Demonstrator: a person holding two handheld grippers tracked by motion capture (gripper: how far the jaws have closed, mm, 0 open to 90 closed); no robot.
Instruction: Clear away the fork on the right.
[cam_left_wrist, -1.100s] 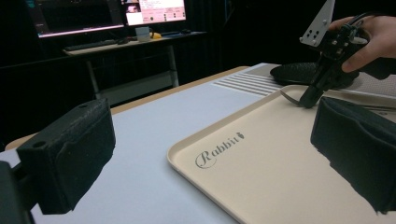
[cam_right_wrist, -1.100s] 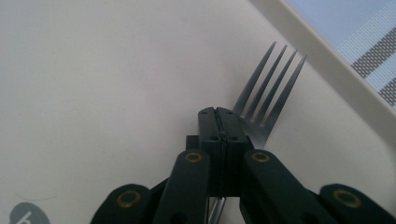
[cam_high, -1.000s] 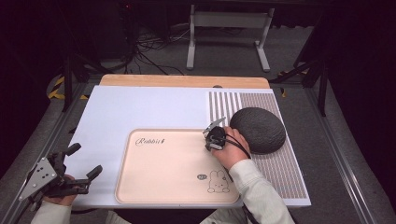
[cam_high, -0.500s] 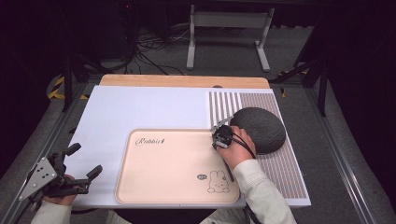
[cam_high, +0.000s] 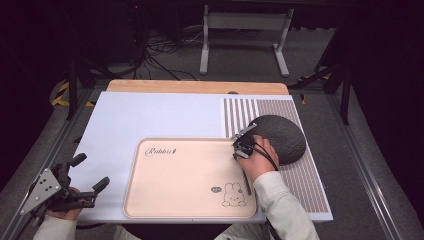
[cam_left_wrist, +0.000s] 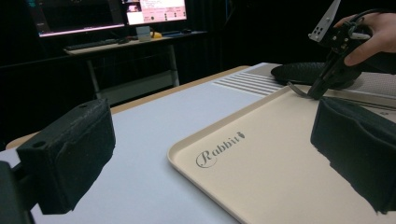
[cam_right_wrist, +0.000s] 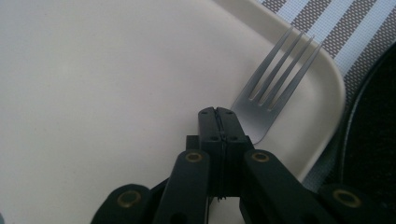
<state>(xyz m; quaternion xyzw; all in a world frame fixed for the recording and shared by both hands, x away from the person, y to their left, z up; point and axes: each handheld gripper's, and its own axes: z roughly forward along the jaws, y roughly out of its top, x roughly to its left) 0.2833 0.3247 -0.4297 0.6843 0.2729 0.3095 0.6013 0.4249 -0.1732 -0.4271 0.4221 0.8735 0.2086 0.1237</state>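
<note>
While its jaws are pinching the neck of a metal fork (cam_right_wrist: 271, 100), the right gripper (cam_right_wrist: 218, 114) is hanging over the beige tray's (cam_high: 190, 175) far right corner; fork tines are pointing over the rim twd the striped mat (cam_high: 305, 185), w/ the dark round plate (cam_high: 280, 137) just beside. Left gripper (cam_high: 90, 172) is sitting spread wide, nothing btwn the pads, off the tray's near left side.

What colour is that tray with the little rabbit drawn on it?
The tray is a pale cream-beige with dark lettering and a rabbit drawing, clearest in the high view.
</note>
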